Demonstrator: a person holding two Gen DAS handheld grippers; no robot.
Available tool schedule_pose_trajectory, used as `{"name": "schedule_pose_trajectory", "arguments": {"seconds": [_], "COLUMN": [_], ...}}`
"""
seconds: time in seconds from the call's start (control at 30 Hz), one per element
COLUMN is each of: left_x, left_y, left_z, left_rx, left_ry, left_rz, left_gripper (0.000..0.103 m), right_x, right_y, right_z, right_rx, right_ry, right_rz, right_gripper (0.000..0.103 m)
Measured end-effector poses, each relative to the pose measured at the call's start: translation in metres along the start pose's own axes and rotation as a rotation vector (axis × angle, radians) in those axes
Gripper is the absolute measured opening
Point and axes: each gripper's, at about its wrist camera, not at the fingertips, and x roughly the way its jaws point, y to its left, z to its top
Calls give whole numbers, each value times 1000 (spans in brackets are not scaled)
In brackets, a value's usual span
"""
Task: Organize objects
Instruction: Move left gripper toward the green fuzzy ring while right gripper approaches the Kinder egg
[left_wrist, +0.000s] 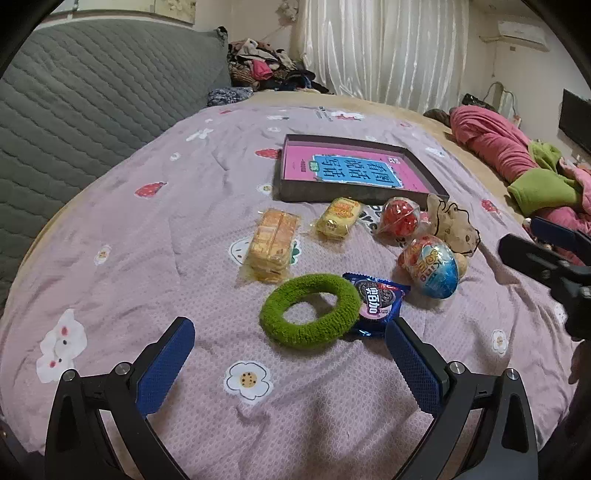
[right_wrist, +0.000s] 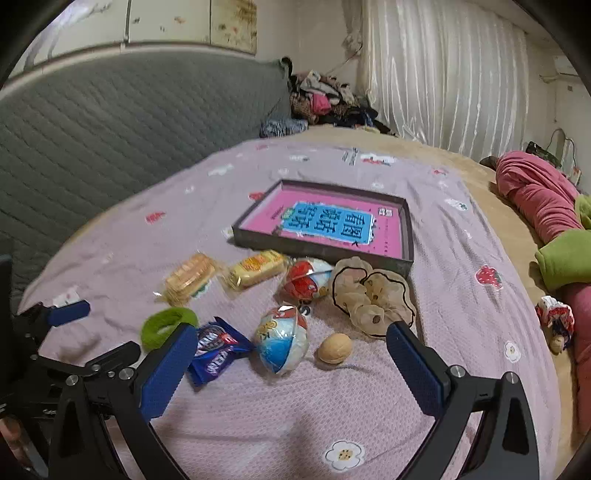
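Both grippers hover low over the bed with jaws spread wide and empty. In the left wrist view, the green hair ring lies flat at lower centre, just ahead of the left gripper, between its fingers' lines; this hand looks nearer to it. The right gripper faces the blue egg and walnut. The tray, holding a pink book, sits beyond, at centre frame.

Ahead of the left claw lies the hair ring, touching the cookie packet on its right. The tray sits farther ahead, a book inside.
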Motion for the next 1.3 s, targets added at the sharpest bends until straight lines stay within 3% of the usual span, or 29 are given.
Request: {"name": "schedule_pose_trajectory", "arguments": {"seconds": [0.2, 0.53, 0.8, 1.17, 1.3], "left_x": [12, 30, 43, 52, 55], "left_y": [-6, -11, -14, -8, -7], "left_z": [1, 4, 7, 9, 9], "left_rx": [23, 65, 80, 69, 72], "left_ry": [15, 31, 50, 58, 72], "left_rz": [-12, -15, -34, -52, -70], "left_gripper": [103, 103, 103, 101, 97], "right_x": [27, 54, 82, 102, 107], "right_y": [2, 10, 11, 19, 27], "right_z": [-3, 0, 5, 9, 9], "right_rx": [-33, -129, -130, -172, -218], "right_ry": [87, 158, 219, 268, 294], "right_rz": [-7, -59, -63, -88, -77], "right_gripper": [103, 103, 102, 90, 78]}}
